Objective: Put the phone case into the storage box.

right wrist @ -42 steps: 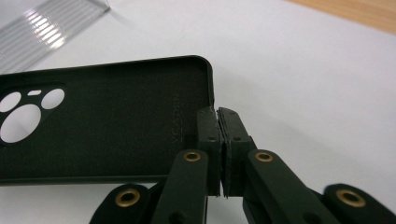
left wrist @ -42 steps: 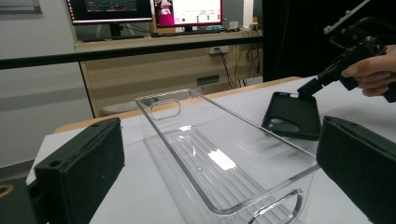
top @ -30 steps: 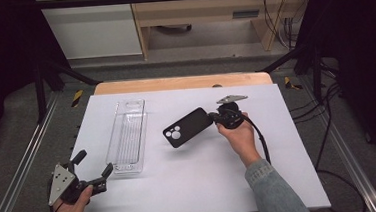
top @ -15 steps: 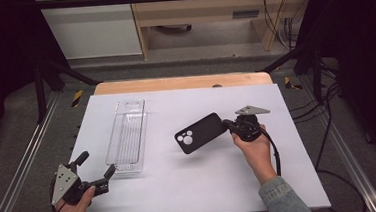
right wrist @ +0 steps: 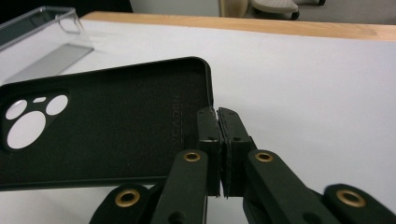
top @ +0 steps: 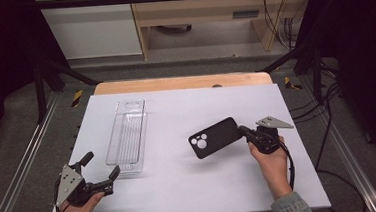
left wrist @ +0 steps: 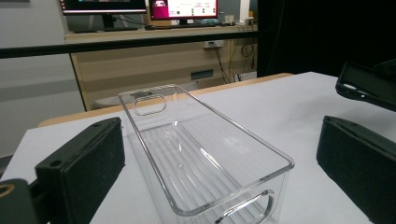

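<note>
The right gripper (top: 242, 131) has its jaws clamped on the edge of the black phone case (top: 214, 137), held up off the desk, well right of the clear tray (top: 126, 135). The tray is empty (nothing dropped in yet). The left gripper (top: 101, 168) waits near the tray's end, jaws apart.

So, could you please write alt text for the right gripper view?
The right hand-held gripper is shut on the end edge of a black phone case, held above a white table. The case's inside and camera cutouts face the camera; a clear tray stands at top left.
</note>
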### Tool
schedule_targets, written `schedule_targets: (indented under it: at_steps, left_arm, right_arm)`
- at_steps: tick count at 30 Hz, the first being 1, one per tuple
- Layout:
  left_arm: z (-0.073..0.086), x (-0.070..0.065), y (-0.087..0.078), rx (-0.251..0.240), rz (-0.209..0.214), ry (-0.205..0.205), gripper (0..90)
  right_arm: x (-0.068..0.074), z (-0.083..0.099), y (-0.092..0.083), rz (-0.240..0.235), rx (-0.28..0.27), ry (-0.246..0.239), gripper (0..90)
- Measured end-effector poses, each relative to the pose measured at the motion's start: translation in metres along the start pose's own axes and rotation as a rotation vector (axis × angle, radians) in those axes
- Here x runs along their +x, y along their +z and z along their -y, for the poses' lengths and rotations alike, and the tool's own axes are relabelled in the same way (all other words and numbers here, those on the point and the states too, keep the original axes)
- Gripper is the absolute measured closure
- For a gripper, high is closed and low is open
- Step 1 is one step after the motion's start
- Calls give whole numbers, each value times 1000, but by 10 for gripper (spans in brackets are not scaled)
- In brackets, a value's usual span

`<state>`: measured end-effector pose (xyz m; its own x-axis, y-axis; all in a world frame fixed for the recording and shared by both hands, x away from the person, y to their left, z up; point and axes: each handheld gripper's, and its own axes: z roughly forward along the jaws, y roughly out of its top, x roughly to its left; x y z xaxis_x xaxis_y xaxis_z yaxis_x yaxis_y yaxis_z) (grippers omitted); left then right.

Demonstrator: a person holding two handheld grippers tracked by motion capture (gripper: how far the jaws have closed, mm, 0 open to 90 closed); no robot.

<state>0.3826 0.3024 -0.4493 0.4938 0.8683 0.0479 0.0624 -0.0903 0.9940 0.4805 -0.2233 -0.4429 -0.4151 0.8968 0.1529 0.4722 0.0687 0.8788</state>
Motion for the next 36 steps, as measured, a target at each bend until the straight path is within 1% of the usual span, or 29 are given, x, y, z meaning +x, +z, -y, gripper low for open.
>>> schedule_targets:
  at_steps: [2, 4, 6, 9, 10, 11, 12, 13, 16, 20, 23, 27, 29, 31, 34, 36]
  left_arm:
    - [-3, -1, 0, 11, -18, -4, 10]
    - [-7, -3, 2, 11, -23, -17, 13]
    - [-13, -7, 3, 23, -24, -8, 13]
    - [-21, -14, 10, 23, -1, 3, 12]
    - [-24, -17, 12, 27, 1, -3, 11]
    - [-27, -20, 14, 27, 15, -7, 11]
    - [-30, -23, 17, 21, 24, -21, 11]
    - [-32, -26, 20, 23, 31, -30, 11]
    - [-39, -33, 30, 29, 48, -34, 10]
    - [-47, -42, 41, 49, 53, -22, 11]
    - [-51, -50, 49, 60, 71, -21, 11]
    - [-57, -60, 58, 62, 81, -19, 11]
    - [-60, -65, 63, 75, 85, -13, 11]
    - [-62, -70, 68, 86, 98, -5, 12]
    - [-66, -75, 74, 99, 125, -9, 12]
    - [-68, -79, 77, 111, 122, 0, 12]
  right_arm:
    - [-3, 3, -3, 0, -17, 25, 890]
    - [-4, 4, -8, 11, -36, 30, 890]
    - [-5, 4, -11, 25, -57, 43, 890]
    - [-8, 9, -15, 34, -75, 70, 890]
    - [-8, 11, -15, 35, -75, 77, 890]
    - [-8, 12, -15, 40, -77, 78, 890]
    - [-8, 13, -15, 43, -75, 80, 889]
    - [-7, 14, -14, 35, -75, 89, 890]
    - [-3, 14, -12, 29, -77, 89, 890]
    - [3, 13, -12, 33, -86, 72, 889]
    - [5, 12, -13, 37, -89, 58, 890]
    - [6, 12, -14, 41, -100, 65, 889]
    - [6, 12, -15, 44, -106, 67, 889]
    - [6, 12, -15, 46, -109, 72, 890]
    - [7, 12, -16, 44, -121, 91, 889]
    - [7, 12, -17, 38, -134, 111, 889]
